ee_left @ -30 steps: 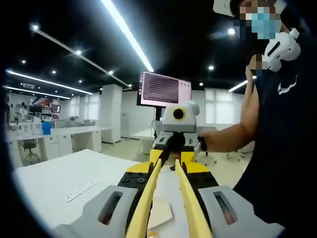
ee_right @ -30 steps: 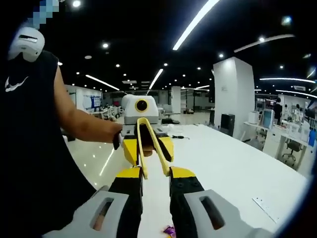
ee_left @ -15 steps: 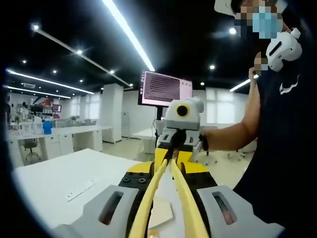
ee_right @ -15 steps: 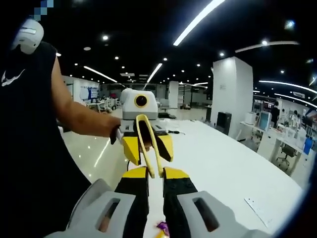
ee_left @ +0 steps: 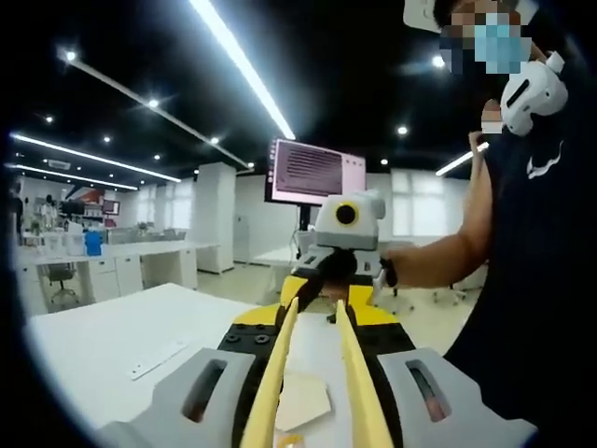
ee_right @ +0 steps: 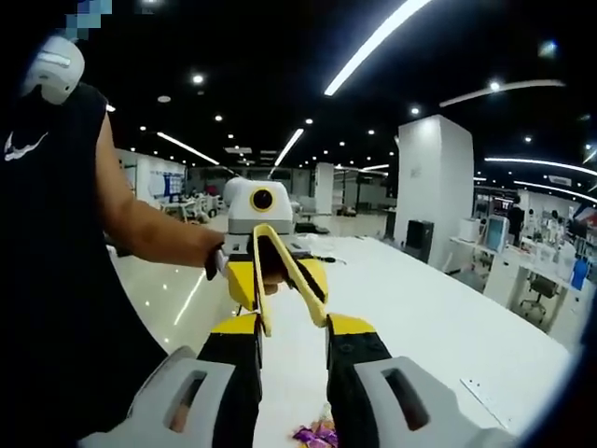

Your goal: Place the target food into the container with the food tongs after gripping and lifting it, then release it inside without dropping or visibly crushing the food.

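Observation:
Yellow food tongs [ee_left: 276, 378] stretch between my two grippers, which face each other above a white table [ee_left: 103, 336]. My left gripper [ee_left: 313, 315] holds the tongs' looped end [ee_right: 264, 231]. The two arms [ee_right: 300, 277] spread toward my right gripper [ee_right: 297, 325], whose jaws press on them from outside. The arms stand a little apart with nothing between them. A purple wrapped sweet [ee_right: 317, 434] lies on the table under the right gripper. A flat beige piece [ee_left: 306, 401] lies under the left gripper. The right gripper [ee_left: 328, 280] appears across from the left one.
A person in a dark sleeveless top [ee_left: 536, 243] holds both grippers, arm [ee_right: 159, 229] reaching in. A monitor [ee_left: 315, 173] stands behind. A white strip [ee_left: 159, 357] lies on the table. The white table [ee_right: 438, 317] runs on toward desks and pillars.
The right gripper's jaws squeezed the tongs' arms nearly together half a second ago and have now widened, letting the arms spring apart. Both views shifted slightly.

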